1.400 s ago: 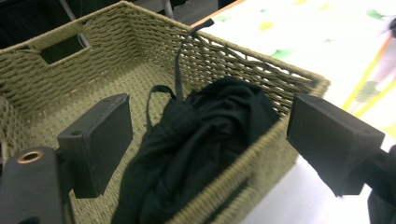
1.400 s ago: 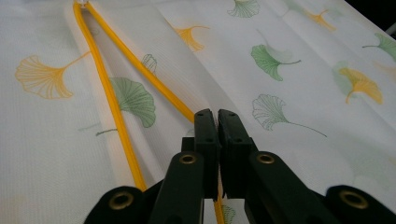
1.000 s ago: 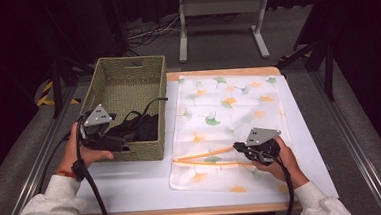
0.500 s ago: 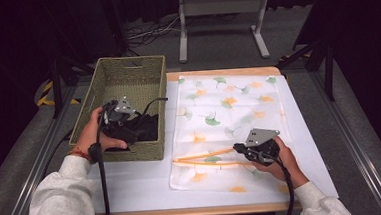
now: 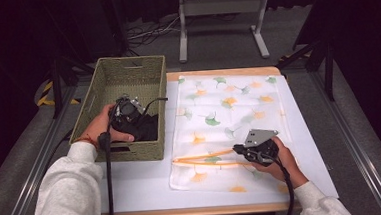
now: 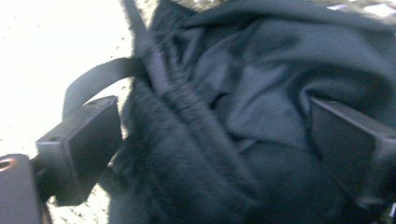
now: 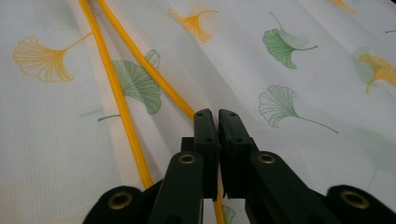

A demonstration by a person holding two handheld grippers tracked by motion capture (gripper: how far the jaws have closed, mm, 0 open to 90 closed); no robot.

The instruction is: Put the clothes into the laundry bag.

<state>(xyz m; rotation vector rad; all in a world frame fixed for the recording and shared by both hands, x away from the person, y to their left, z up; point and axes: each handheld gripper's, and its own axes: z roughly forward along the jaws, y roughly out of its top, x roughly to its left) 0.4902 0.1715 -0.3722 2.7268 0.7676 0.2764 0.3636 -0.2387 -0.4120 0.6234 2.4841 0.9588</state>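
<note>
Two grippers: our left gripper (image 5: 138,121) spreads its jaws around black clothing (image 6: 243,121) in the woven basket (image 5: 126,74); our right gripper (image 7: 217,122) pinches the leaf-print bag's (image 5: 228,110) yellow edge (image 7: 154,77).

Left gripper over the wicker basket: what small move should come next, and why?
Probably close the jaws on the black garment. The left gripper is down inside the wicker basket, its jaws spread either side of a fold. The right gripper already pinches the yellow-edged opening of the leaf-print mesh bag.
</note>
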